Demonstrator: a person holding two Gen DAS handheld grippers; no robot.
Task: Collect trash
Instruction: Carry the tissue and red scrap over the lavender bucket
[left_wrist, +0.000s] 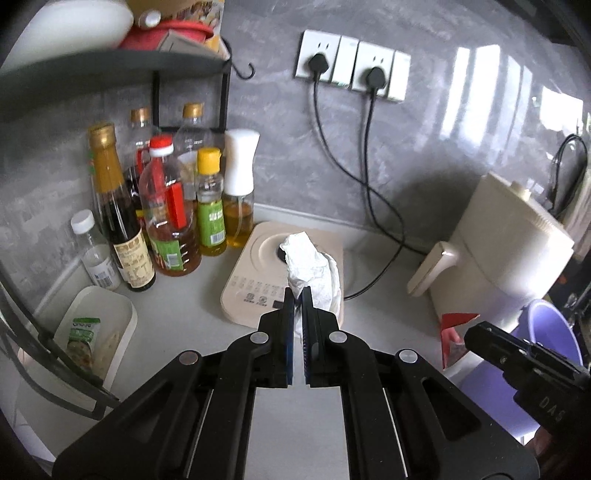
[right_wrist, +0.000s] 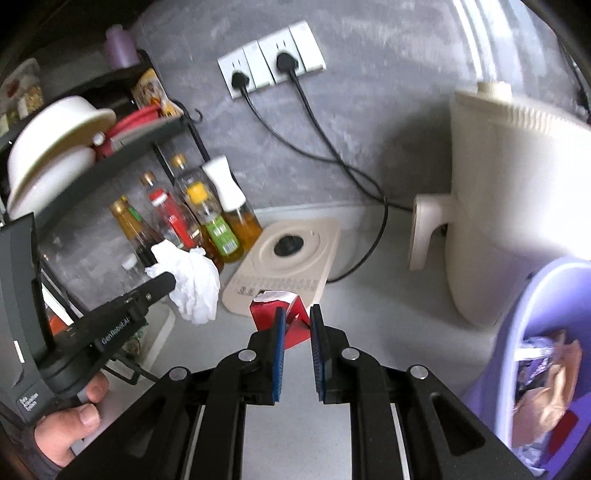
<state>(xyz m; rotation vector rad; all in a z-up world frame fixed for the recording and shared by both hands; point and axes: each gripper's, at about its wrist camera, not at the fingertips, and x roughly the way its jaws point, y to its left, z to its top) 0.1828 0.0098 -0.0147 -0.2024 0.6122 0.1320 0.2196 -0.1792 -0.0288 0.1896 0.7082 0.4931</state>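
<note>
My left gripper (left_wrist: 298, 295) is shut on a crumpled white tissue (left_wrist: 312, 267) and holds it above the counter; the right wrist view shows the tissue (right_wrist: 194, 286) hanging from that gripper at the left. My right gripper (right_wrist: 297, 314) is open, its fingers on either side of a red carton piece (right_wrist: 291, 321) on the counter, not closed on it. The red carton (left_wrist: 452, 332) also shows at the right in the left wrist view, next to the right gripper's tip. A purple bin (right_wrist: 535, 369) with wrappers inside stands at the right.
A beige induction plate (left_wrist: 258, 273) lies under the tissue. Several oil and sauce bottles (left_wrist: 170, 221) stand at the left under a black rack (left_wrist: 110, 70). A cream appliance (left_wrist: 509, 240) stands at the right. A white tray (left_wrist: 96, 332) holds a green packet. Two cords (left_wrist: 369, 184) run to wall sockets.
</note>
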